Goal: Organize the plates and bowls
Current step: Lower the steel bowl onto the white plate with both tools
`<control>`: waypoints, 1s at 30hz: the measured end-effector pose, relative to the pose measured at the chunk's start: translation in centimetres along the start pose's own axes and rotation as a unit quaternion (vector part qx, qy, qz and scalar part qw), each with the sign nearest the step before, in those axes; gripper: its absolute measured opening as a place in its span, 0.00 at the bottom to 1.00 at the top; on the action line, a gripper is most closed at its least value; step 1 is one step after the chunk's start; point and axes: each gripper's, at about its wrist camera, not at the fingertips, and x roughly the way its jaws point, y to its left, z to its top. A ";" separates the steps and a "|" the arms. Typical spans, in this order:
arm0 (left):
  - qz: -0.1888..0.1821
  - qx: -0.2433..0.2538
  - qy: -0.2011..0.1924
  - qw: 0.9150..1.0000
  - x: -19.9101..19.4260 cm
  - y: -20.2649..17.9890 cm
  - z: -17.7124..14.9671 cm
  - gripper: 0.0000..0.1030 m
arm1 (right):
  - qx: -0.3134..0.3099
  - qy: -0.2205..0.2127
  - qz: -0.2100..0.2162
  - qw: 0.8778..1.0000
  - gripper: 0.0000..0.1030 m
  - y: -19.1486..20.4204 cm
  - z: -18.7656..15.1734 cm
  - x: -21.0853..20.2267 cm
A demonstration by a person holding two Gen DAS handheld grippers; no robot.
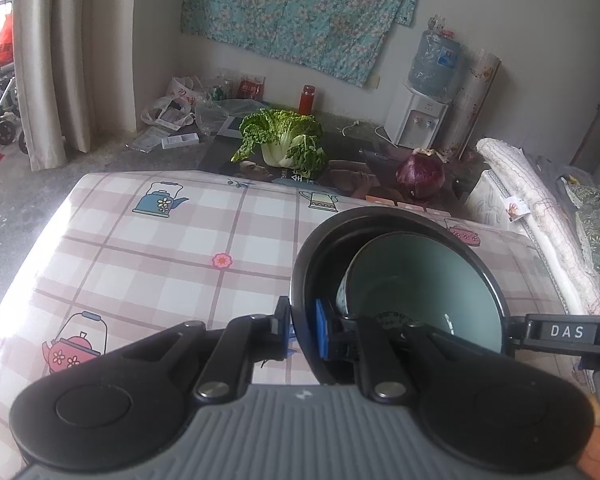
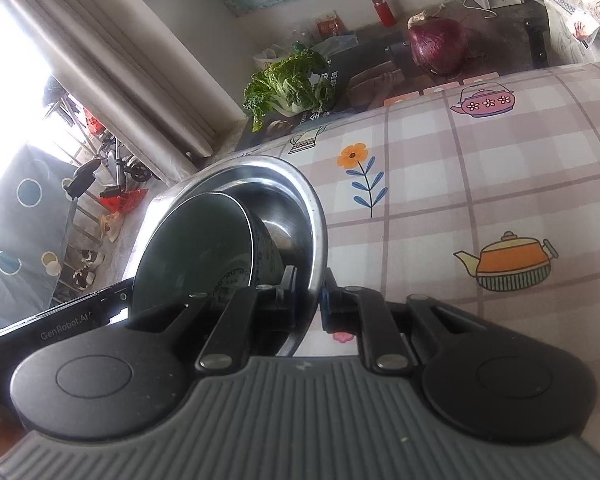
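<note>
A steel bowl (image 1: 304, 280) holds a smaller pale green ceramic bowl (image 1: 416, 280) tilted inside it. My left gripper (image 1: 302, 330) is shut on the steel bowl's left rim. My right gripper (image 2: 310, 292) is shut on the opposite rim of the same steel bowl (image 2: 300, 192), with the green bowl (image 2: 192, 240) leaning inside it. The right gripper's arm shows at the right edge of the left wrist view (image 1: 564, 332). The bowls are held over the checked tablecloth (image 1: 160, 248).
Beyond the table's far edge, a cabbage (image 1: 284, 140) and a purple onion (image 1: 420, 174) lie on dark sheets on the floor. A water dispenser (image 1: 420, 116) stands by the wall. Rolled bedding (image 1: 540, 208) lies along the table's right side.
</note>
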 end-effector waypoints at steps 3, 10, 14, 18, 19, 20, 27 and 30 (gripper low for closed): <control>-0.003 -0.003 -0.003 1.000 -1.3 0.1 -0.3 0.13 | -0.001 0.000 0.001 1.000 0.11 0.6 -0.5 -1.1; -0.004 -0.004 -0.007 1.000 -4.7 0.3 -2.0 0.13 | 0.000 0.004 0.003 1.000 0.12 2.0 -3.0 -3.9; -0.006 -0.005 -0.008 1.000 -6.5 0.5 -3.5 0.13 | -0.002 0.005 0.004 1.000 0.12 2.8 -4.8 -5.5; -0.007 -0.006 -0.006 1.000 -8.2 0.5 -5.2 0.13 | -0.003 0.008 0.004 1.000 0.12 3.3 -6.8 -7.0; -0.007 -0.006 -0.006 1.000 -8.5 0.5 -5.6 0.13 | -0.002 0.009 0.004 1.000 0.12 3.4 -7.4 -7.3; -0.008 -0.007 -0.005 1.000 -8.9 0.6 -6.1 0.13 | -0.002 0.011 0.004 1.000 0.12 3.4 -7.9 -7.6; -0.009 -0.011 0.008 1.000 -10.1 0.9 -8.8 0.13 | -0.003 0.026 0.003 1.000 0.13 3.4 -11.3 -8.7; -0.008 -0.013 0.018 1.000 -10.0 1.1 -9.9 0.13 | 0.002 0.034 0.002 0.999 0.13 3.1 -12.5 -8.6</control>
